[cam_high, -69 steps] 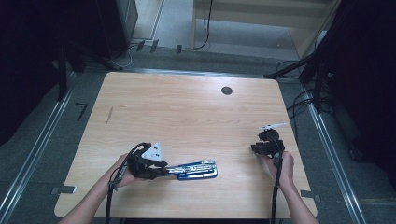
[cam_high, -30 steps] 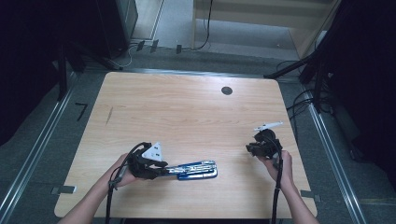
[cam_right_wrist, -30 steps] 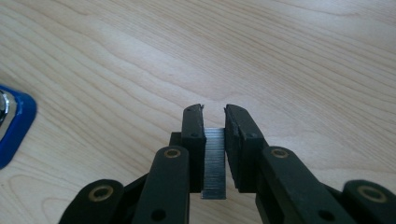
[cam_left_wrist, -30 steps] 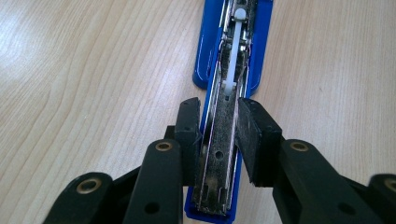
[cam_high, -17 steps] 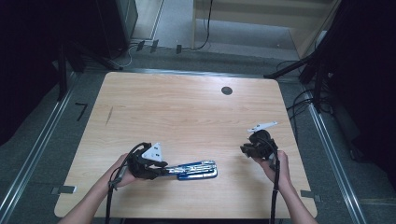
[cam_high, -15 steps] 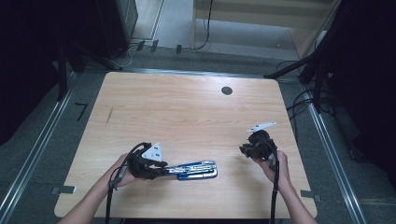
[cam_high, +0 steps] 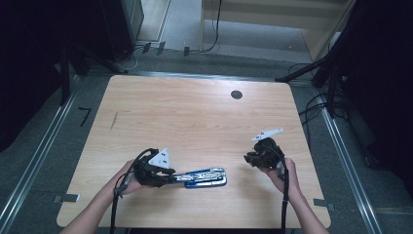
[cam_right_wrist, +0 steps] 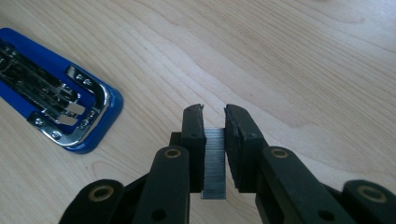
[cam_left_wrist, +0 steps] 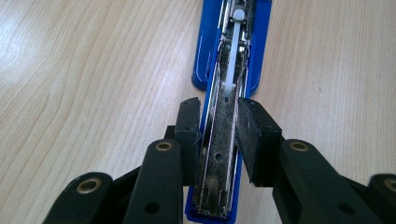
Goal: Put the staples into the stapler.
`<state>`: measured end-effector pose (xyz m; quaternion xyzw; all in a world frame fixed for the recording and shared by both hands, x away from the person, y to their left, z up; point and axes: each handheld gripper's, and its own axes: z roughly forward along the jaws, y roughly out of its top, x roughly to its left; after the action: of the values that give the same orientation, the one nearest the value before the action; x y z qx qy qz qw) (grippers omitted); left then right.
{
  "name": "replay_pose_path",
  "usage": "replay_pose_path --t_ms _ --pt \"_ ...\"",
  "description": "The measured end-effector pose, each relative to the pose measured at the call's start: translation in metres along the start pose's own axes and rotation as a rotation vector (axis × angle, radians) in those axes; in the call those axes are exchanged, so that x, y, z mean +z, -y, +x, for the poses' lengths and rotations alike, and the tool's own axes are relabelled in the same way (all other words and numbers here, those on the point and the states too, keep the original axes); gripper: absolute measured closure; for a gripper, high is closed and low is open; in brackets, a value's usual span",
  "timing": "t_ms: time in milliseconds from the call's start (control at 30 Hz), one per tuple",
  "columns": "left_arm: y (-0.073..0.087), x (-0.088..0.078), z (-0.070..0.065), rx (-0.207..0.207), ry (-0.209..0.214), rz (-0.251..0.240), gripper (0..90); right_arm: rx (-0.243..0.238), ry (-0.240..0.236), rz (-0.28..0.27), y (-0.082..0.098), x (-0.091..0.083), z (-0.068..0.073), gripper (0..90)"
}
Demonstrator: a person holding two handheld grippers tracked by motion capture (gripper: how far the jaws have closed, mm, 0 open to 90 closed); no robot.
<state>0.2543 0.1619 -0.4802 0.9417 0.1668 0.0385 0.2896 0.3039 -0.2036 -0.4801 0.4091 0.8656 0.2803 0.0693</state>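
On the left, the left gripper [cam_high: 168, 176] lies low on the wooden table [cam_high: 195, 112], held by the person's left hand [cam_high: 127, 177]. Its two black jaws pinch the silver metal track [cam_left_wrist: 219, 154] of a blue stapler [cam_high: 203, 177] that lies flat and wide open. The stapler reaches out past the tips of this claw, and its blue base [cam_left_wrist: 258, 51] shows on both sides of the track. A white pusher strip [cam_left_wrist: 232, 56] sits in the track just ahead of the jaws.

On the right, the right gripper [cam_high: 249, 159] is in the person's right hand [cam_high: 281, 171], well apart from the stapler's far end. Its jaws are pressed onto a grey strip of staples [cam_right_wrist: 215, 163], which stands between the pads. In the right gripper view, the stapler's rounded end [cam_right_wrist: 70, 112] lies ahead and to the left of this claw.

No words or brand can be read on anything.
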Motion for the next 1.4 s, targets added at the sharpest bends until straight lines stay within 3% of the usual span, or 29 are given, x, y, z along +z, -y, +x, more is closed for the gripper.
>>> replay_pose_path --t_ms 800,1033,1400 --pt "-0.001 0.001 0.000 0.000 -0.003 -0.002 71.0 -0.138 -0.132 -0.023 -0.024 0.010 0.038 79.6" --pt "-0.001 0.001 0.000 0.003 -0.004 -0.001 71.0 -0.171 -0.152 -0.036 -0.029 0.012 0.044 79.6" --pt "-0.002 0.001 0.001 -0.020 0.001 0.010 69.5 -0.269 -0.228 -0.060 -0.037 0.019 0.061 79.6"
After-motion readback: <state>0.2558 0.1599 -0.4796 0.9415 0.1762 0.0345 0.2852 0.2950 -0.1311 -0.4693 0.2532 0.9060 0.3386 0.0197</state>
